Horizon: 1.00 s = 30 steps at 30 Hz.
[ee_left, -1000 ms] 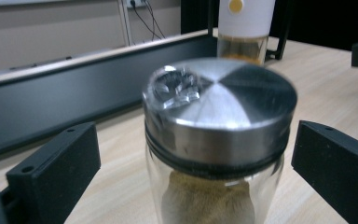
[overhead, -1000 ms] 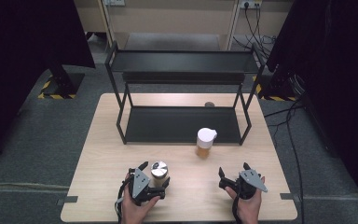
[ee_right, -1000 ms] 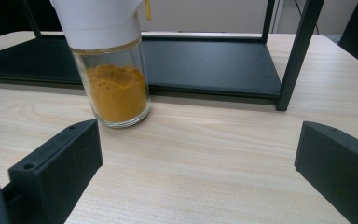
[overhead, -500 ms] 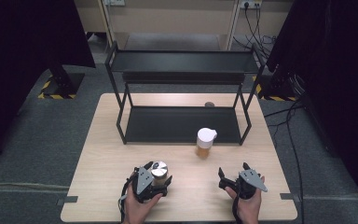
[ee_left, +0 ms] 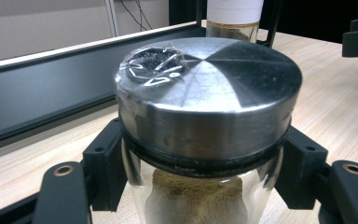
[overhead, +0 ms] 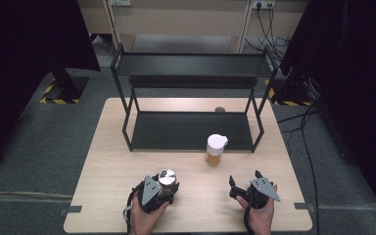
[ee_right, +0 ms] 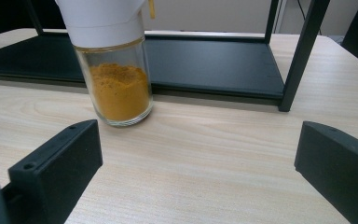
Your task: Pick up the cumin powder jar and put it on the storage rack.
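Observation:
A glass jar with a brushed metal lid (overhead: pixel 167 177) (ee_left: pixel 209 93) stands on the table's near left part, with brownish powder inside. My left gripper (overhead: pixel 164 190) (ee_left: pixel 204 168) is around it. Its jaws have just been closing and now press on the glass on both sides below the lid. A second glass jar (overhead: pixel 216 149) (ee_right: pixel 116 79), with a white cap and orange-yellow powder, stands by the front edge of the black rack (overhead: pixel 191 129). My right gripper (overhead: pixel 245 182) (ee_right: pixel 198 158) rests near the table's front right, open, nothing between its jaws, facing that jar from a short way off.
The black two-shelf metal rack (ee_right: pixel 205 60) takes up the far half of the wooden table (overhead: pixel 117 161); both shelves are bare. A small dark round thing (overhead: pixel 220 109) lies on the table behind the lower shelf. Cables run over the floor at the right.
The left gripper's jaws have closed in on the metal-lidded jar. Both hands and both jars have stayed where they were.

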Each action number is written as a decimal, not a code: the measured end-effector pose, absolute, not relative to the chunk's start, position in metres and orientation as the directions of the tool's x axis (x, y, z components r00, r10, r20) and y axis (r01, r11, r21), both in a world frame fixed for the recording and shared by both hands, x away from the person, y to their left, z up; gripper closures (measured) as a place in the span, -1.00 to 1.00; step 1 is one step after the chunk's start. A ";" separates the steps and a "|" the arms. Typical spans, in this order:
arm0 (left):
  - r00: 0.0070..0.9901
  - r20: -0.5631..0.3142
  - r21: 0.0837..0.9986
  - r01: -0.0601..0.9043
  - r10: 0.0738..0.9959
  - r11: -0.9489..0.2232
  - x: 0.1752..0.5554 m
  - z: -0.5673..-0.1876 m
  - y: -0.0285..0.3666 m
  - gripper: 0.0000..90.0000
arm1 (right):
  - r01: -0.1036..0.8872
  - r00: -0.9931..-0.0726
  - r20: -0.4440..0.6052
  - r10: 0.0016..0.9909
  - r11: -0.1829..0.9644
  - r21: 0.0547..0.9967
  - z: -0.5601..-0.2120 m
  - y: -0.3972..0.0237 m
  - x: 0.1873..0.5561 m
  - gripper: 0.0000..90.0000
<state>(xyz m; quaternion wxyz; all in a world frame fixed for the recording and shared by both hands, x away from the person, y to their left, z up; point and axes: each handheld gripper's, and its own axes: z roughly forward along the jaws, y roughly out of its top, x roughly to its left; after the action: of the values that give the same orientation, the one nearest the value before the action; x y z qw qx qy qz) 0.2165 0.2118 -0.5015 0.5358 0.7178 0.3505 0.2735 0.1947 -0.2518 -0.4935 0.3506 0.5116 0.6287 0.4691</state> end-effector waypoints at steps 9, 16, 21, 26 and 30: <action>0.597 0.009 0.961 0.217 0.802 -0.173 0.219 -0.495 0.215 -0.32 | 0.313 -0.230 0.039 0.972 0.036 0.949 -0.494 -0.251 0.195 -0.98; 0.589 -0.007 0.957 0.239 0.808 -0.166 0.227 -0.474 0.218 -0.32 | 0.314 -0.231 0.038 0.972 0.038 0.949 -0.493 -0.251 0.195 -0.98; 0.586 -0.012 0.955 0.247 0.811 -0.164 0.234 -0.458 0.219 -0.32 | 0.314 -0.231 0.037 0.972 0.038 0.949 -0.493 -0.251 0.195 -0.98; 0.586 -0.002 0.954 0.244 0.810 -0.174 0.241 -0.442 0.218 -0.32 | 0.315 -0.231 0.037 0.972 0.039 0.948 -0.493 -0.251 0.195 -0.98; 0.590 0.012 0.955 0.232 0.807 -0.184 0.246 -0.432 0.216 -0.32 | 0.315 -0.231 0.037 0.972 0.039 0.948 -0.493 -0.251 0.195 -0.98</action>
<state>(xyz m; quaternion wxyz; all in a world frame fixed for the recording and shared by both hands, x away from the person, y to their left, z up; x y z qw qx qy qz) 0.2460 0.2161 -0.4323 0.5269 0.7193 0.3611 0.2731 0.1953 -0.2506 -0.4933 0.3509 0.5114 0.6294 0.4682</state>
